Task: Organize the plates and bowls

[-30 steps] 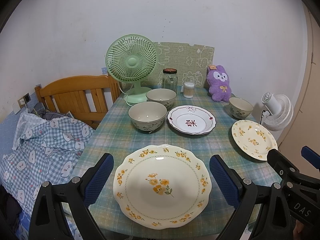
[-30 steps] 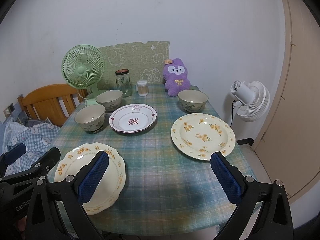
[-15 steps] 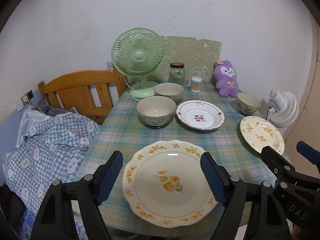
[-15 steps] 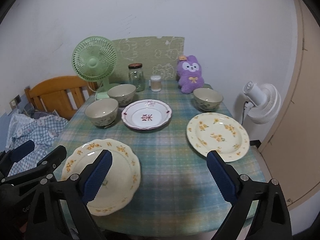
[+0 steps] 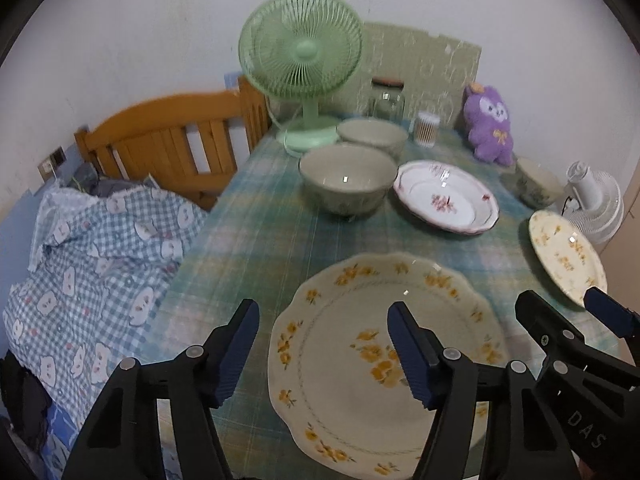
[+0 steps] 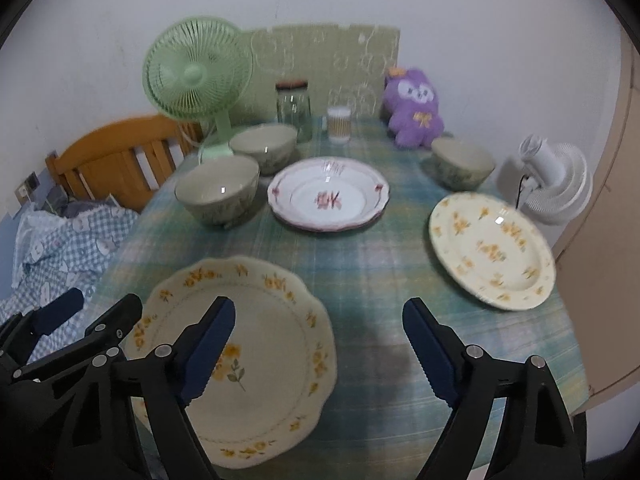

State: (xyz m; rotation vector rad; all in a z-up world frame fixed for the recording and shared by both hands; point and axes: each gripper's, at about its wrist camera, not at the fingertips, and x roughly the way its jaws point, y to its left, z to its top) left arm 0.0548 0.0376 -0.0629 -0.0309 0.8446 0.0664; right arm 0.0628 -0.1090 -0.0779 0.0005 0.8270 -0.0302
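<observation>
Sorting state: nothing stacked yet; every dish lies apart on the checked table, so all the gathering is judged left to do.
Near floral plate: at the table's front edge, under both tools.
Second floral plate: right side of the table.
Red-trimmed plate: mid-table.
Bowls: two left of the red-trimmed plate, one to its right.
Left gripper: jaws apart and just been closing, straddling the near plate's left rim, not clamped.
Right gripper: jaws apart, just been closing, empty.
Writing: "DAS" on the right tool's body; a red character on the red-trimmed plate, unreadable.
</observation>
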